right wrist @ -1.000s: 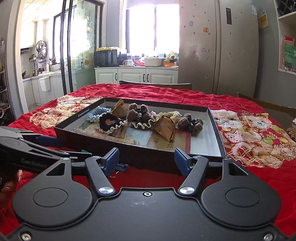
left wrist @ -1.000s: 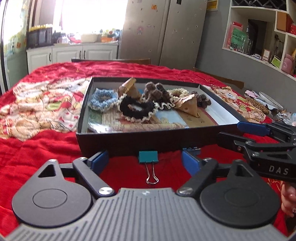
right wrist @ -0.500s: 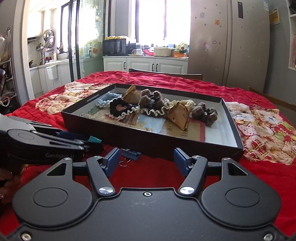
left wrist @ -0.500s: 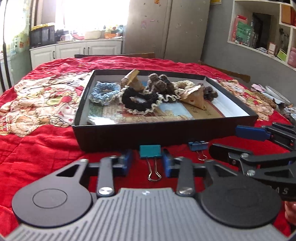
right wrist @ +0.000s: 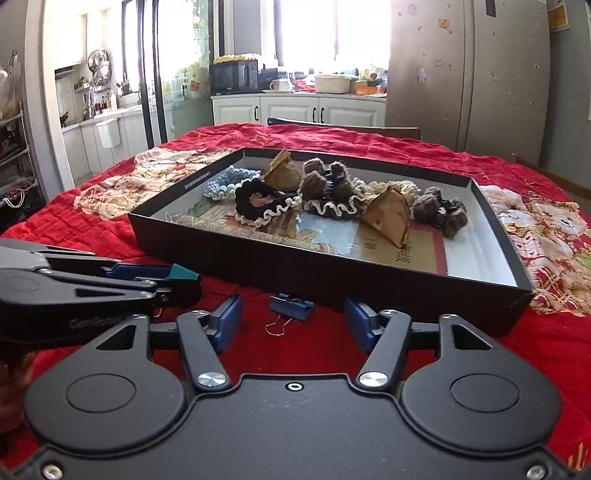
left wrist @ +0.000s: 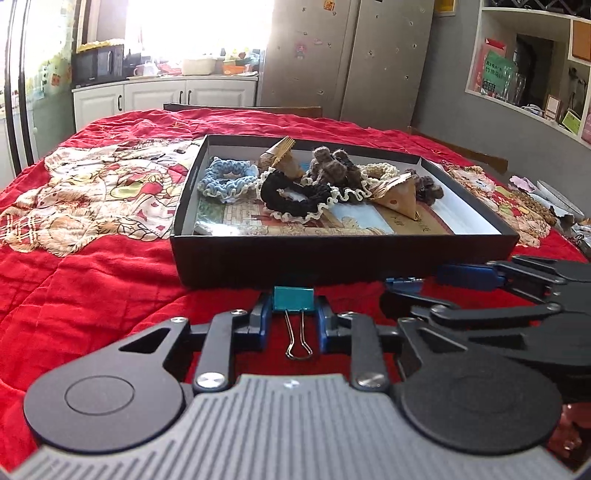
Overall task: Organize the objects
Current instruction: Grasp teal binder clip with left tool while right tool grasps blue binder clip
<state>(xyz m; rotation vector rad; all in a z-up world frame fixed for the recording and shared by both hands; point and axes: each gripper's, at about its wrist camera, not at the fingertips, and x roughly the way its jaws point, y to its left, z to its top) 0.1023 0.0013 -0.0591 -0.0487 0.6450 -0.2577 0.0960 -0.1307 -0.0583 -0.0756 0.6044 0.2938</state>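
Kitchen interior: bright window (right wrist: pixel 325 33) at 12 o'clock above white cabinets (right wrist: pixel 295 110); steel refrigerator (right wrist: pixel 465 74) at 1 o'clock; grey wall with white shelving (left wrist: pixel 535 74) at 2 o'clock; glass door (right wrist: pixel 147 74) at 10 o'clock.

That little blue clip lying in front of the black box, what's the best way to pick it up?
Grip the blue clip by its folded body, one pad on each end, coming in low from the near side. Its body lies close to the box wall and its thin wire handles point toward the right tool, whose closing jaws already straddle it without touching.
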